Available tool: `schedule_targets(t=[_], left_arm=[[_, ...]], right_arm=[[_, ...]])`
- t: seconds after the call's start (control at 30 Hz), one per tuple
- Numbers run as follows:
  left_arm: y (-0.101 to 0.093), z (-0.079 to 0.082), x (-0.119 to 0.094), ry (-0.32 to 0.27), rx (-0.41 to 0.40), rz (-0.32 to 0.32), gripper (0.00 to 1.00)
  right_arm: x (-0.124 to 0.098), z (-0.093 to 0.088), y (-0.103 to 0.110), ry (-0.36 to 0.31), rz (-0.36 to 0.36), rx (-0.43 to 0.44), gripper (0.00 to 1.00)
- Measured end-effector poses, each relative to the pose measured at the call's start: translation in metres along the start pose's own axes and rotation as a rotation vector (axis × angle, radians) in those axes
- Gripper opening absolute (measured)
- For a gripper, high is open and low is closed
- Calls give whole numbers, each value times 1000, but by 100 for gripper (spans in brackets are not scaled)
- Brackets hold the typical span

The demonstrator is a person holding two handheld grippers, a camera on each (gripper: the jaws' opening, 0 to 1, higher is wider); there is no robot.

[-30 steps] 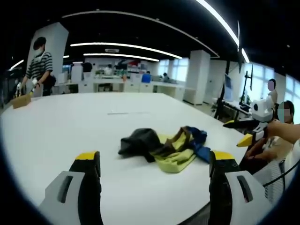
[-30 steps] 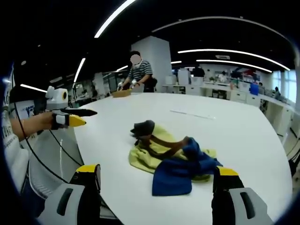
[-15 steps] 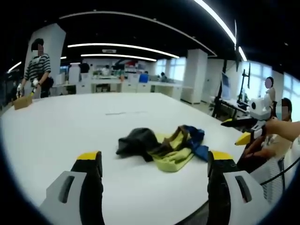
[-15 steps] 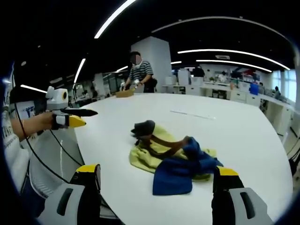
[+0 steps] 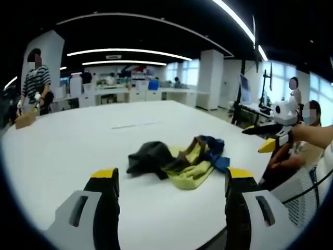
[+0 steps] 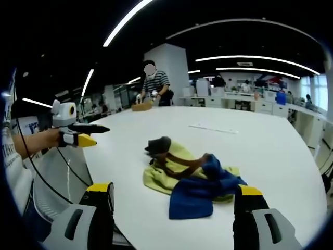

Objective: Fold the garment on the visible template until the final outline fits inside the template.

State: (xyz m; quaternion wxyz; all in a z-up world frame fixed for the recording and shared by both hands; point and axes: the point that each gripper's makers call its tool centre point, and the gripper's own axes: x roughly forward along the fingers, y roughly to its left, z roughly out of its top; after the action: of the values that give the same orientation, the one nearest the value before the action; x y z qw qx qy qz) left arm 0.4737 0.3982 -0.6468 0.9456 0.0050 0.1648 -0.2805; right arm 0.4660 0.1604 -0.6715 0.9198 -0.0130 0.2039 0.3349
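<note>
A crumpled garment (image 5: 177,159) of yellow-green, blue, dark grey and brown cloth lies in a heap on the white table (image 5: 62,140). My left gripper (image 5: 171,177) stands open in front of it, nothing between its jaws. The right gripper (image 5: 252,139) comes in from the right, held in a hand off the table's edge, its jaws apart. In the right gripper view the garment (image 6: 190,174) lies just beyond my open right gripper (image 6: 174,190), blue part nearest. The left gripper (image 6: 102,135) hangs at the left, open. A faint thin strip (image 6: 213,128) marks the table behind the heap.
A person in a striped shirt (image 6: 154,83) works at a cardboard box (image 6: 141,106) on the table's far end. Other people (image 5: 312,112) sit beyond the table edge at the right. A cable (image 6: 62,166) hangs from the left gripper. Desks and monitors fill the background.
Both views have shifted slightly with the hands. The garment lies as before, and both grippers stay open and off it.
</note>
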Motion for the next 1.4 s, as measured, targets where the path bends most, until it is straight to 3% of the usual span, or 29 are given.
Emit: schedule_targets(t=[0.47,0.6,0.93,1.2,1.4], left_arm=[[-9,-3,28,61,113,-94,64],[-11,-6,37,85,141,-118,55],[-9,-17,64,127,160,-147,46],[-10,-20,88,121,116,-171,35],[-13,-26,104,139,123,-187,31]], right_arm=[[15,10,-27,2,2,11,73],[21,11,-32,14,16,1,68],[43,4,-50,57,21,23,50],[57,-2,-66,100,-4,5,37],[67,-9,-74,137,-16,4,33]])
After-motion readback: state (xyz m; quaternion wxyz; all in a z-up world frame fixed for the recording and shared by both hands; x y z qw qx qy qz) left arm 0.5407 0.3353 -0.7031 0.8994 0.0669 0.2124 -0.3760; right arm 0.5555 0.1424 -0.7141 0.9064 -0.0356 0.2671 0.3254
